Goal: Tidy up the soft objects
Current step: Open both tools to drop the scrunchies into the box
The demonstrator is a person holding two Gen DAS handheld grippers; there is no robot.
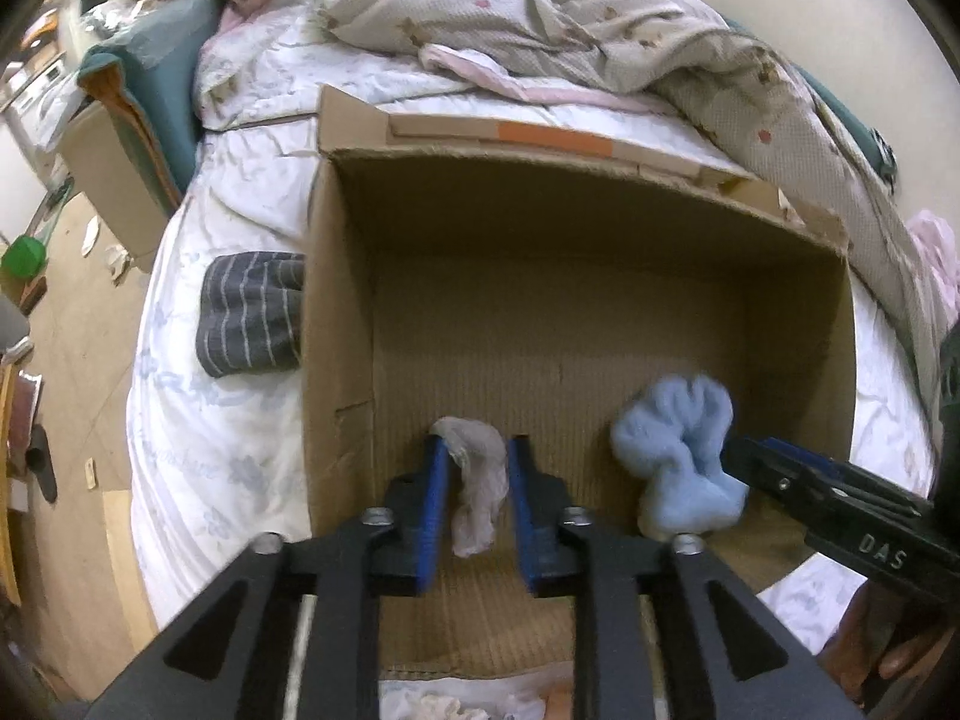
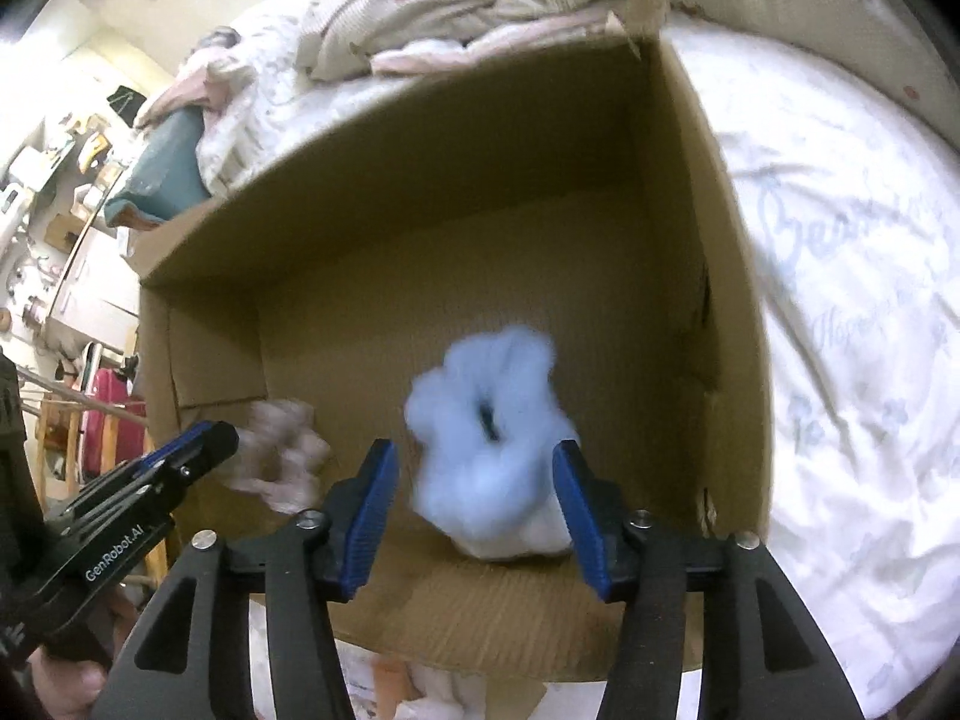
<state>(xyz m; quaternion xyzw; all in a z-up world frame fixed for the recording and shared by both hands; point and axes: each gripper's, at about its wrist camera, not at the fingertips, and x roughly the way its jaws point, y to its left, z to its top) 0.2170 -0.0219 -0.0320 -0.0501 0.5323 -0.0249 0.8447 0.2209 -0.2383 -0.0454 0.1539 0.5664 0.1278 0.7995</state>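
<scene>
Bed, box [image 1: 336, 300] | left tool [image 1: 478, 468] spread, grey sock [image 1: 477, 480] loose between pads | right tool [image 2: 474, 480] spread around blue sock [image 2: 492, 438], inside box | advice: withdraw straight, avoid snagging fabric.

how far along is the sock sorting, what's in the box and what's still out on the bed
Nothing lies settled in the cardboard box yet. In hand: the left tool, open, has a beige sock between its fingers, and the right tool, open, has a fluffy blue sock, both over the box floor. Left: the striped grey item on the bed.
</scene>
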